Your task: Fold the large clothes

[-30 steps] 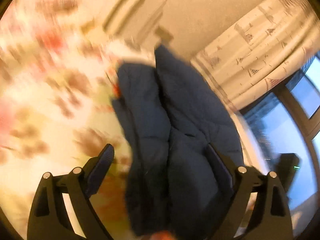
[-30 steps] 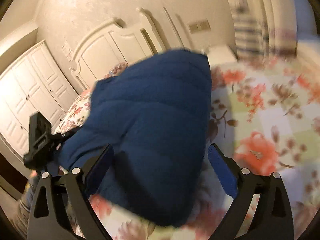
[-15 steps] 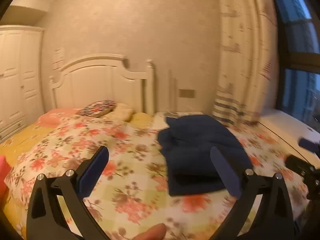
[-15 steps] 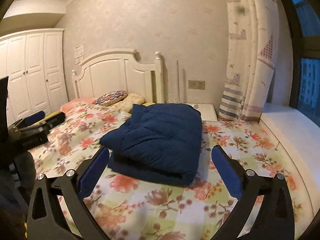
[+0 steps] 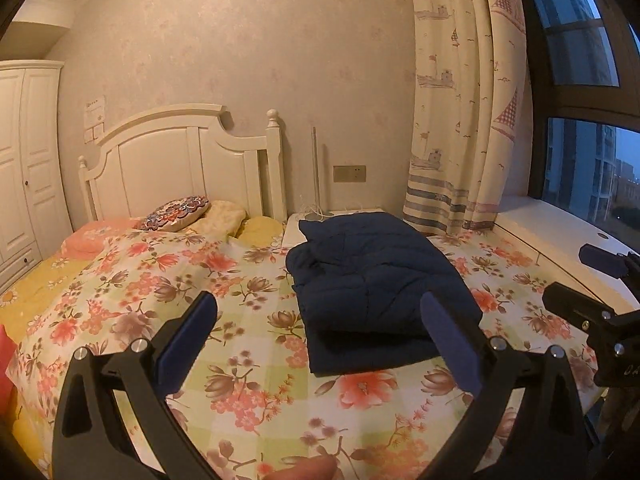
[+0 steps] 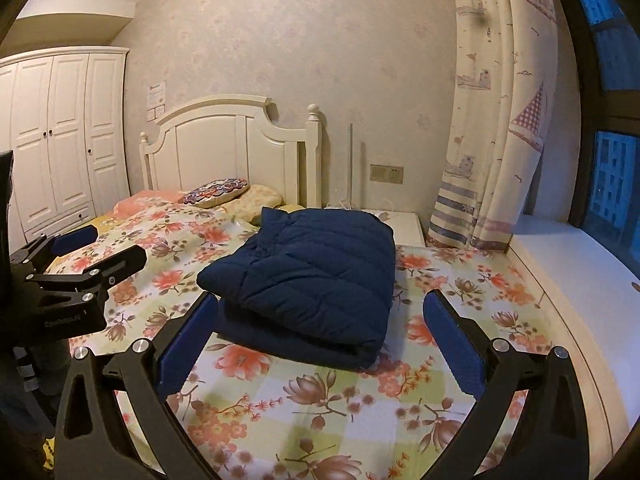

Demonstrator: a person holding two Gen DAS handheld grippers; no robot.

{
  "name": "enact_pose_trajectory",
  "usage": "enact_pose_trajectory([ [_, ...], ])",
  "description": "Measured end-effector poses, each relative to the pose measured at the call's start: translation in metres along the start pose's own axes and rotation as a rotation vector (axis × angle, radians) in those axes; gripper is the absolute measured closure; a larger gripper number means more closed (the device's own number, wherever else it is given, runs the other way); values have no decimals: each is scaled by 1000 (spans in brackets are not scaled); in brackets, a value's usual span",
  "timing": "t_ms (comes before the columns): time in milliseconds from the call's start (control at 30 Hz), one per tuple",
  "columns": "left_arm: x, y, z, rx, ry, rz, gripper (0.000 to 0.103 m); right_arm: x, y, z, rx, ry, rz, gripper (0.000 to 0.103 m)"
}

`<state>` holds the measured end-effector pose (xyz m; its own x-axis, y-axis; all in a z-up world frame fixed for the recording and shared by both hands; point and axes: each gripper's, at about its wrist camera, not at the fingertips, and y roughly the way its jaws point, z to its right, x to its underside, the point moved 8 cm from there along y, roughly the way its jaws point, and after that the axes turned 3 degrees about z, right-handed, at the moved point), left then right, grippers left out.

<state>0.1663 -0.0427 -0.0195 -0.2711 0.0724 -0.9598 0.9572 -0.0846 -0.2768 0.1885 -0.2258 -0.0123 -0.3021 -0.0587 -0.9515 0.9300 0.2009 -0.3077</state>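
A dark blue quilted jacket (image 5: 376, 284) lies folded in a compact stack on the floral bedspread (image 5: 168, 280); it also shows in the right wrist view (image 6: 316, 276). My left gripper (image 5: 320, 328) is open and empty, held back above the near part of the bed, short of the jacket. My right gripper (image 6: 320, 328) is open and empty, also drawn back from the jacket's near edge. The right gripper shows at the right edge of the left wrist view (image 5: 600, 300), and the left gripper at the left edge of the right wrist view (image 6: 72, 276).
A white headboard (image 5: 180, 160) and pillows (image 5: 176, 212) stand at the far end. A white bedside table (image 6: 400, 220), a curtain (image 5: 456, 100) and a window ledge (image 6: 580, 280) lie to the right. A white wardrobe (image 6: 56, 140) stands at the left.
Both grippers let go of the jacket and pulled back and level. The jacket went from filling the views close up to lying folded on the bed further away.
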Motion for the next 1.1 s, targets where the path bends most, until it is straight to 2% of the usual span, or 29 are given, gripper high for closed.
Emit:
enact_pose_trajectory([
  [1100, 0, -3, -1, -1, 1, -2, 2, 1, -1, -1, 6, 8, -9, 5],
])
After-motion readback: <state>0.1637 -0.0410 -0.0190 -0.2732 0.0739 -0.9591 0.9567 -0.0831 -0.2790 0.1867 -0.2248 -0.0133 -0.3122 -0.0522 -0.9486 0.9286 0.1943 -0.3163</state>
